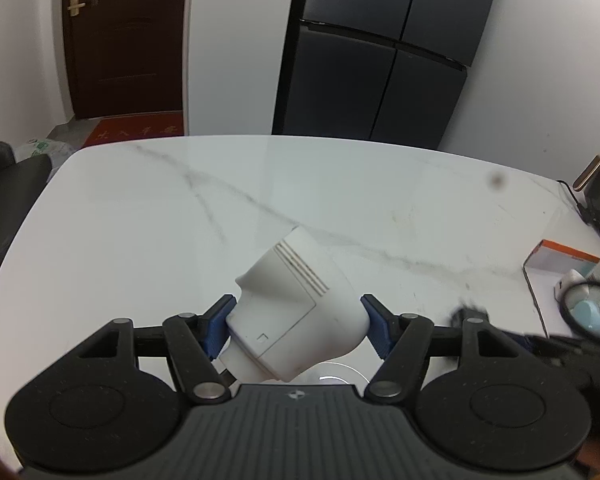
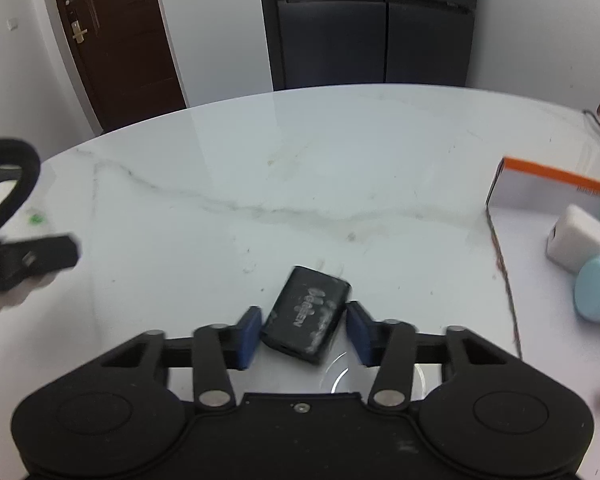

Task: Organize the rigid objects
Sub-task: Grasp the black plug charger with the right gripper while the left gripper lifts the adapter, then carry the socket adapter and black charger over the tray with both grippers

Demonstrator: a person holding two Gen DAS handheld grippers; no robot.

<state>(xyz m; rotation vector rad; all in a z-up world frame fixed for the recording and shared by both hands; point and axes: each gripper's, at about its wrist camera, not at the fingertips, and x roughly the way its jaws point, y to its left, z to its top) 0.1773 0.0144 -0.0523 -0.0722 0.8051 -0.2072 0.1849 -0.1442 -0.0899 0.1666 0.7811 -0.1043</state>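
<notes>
While the left gripper (image 1: 298, 326) clamps a white plastic device (image 1: 296, 316) between its blue pads above the marble table (image 1: 140, 220), the right gripper (image 2: 302, 330) is pinched on a black charger (image 2: 306, 314) low over the tabletop. An orange-edged box (image 2: 540, 188) holding small items sits at right.

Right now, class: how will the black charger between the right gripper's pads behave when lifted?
The black charger looks stiff and boxy, so unlikely to roll. It sits skewed between the pads, so it may twist. Its smooth casing could slip.
</notes>
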